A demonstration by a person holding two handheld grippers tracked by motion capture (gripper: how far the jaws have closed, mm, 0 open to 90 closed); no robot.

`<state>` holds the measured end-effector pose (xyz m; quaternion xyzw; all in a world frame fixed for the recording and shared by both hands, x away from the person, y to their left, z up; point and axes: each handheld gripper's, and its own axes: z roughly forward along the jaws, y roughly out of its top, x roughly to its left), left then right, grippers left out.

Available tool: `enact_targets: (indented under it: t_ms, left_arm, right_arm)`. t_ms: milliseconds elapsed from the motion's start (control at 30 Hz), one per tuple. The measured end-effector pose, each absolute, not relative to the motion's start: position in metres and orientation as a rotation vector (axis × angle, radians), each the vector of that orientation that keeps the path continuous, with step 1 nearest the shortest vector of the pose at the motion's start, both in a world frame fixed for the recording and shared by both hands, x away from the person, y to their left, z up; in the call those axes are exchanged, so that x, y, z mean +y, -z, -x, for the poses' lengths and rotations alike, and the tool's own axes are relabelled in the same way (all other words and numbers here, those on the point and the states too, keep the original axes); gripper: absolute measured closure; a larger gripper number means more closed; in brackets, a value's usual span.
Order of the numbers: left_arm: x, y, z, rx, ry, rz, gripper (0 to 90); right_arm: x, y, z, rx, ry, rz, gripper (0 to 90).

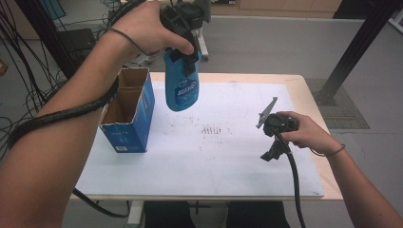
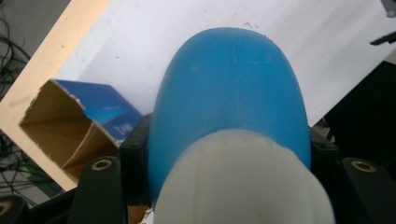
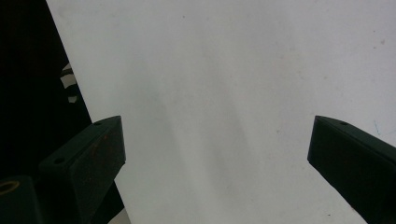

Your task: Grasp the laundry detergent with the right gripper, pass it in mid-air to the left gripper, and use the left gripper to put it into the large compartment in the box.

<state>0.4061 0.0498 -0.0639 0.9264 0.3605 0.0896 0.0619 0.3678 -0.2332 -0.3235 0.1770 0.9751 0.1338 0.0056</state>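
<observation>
The blue bottle (image 1: 181,90) hangs in the air above the white mat (image 1: 214,161), just beside the open top of the blue carton (image 1: 129,114) and to its right in the high view. It points bottom-down, its label facing me, and touches nothing but my tongs. My left gripper (image 1: 186,50) has it by the upper end: the jaws are clamped on the bottle, one at each side, just below its white cap (image 2: 243,179). In the left gripper view the cap and the rounded blue body (image 2: 231,93) bulge up between the two black jaws, and past them I see the carton's brown inside, split by a cardboard divider into compartments, standing near the mat's far left corner.

My left hand (image 1: 142,26) grips the handle high over the table's back edge, the cable trailing along my forearm.

My right gripper (image 1: 273,135) rests low over the right part of the mat, well apart from the bottle and the carton. Its jaws stand wide apart with nothing between them, just bare white mat (image 3: 224,102) beneath. My right hand (image 1: 306,133) holds it near the wooden table's (image 1: 309,95) right edge.
</observation>
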Motion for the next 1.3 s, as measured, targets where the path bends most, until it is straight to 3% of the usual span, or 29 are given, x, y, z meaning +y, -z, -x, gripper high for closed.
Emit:
enact_targets:
  t_ms: [467, 1300]
  left_arm:
    - [0.108, 0.062, -0.436, 1.419, -0.300, -2.651, 37.8]
    - [0.202, 0.071, -0.455, 1.871, -0.268, -2.334, 37.8]
  right_arm:
    - [-0.233, 0.323, -0.367, 3.043, -0.456, -0.545, 4.0]
    - [-0.229, 0.322, -0.364, 3.033, -0.466, -0.504, 4.0]
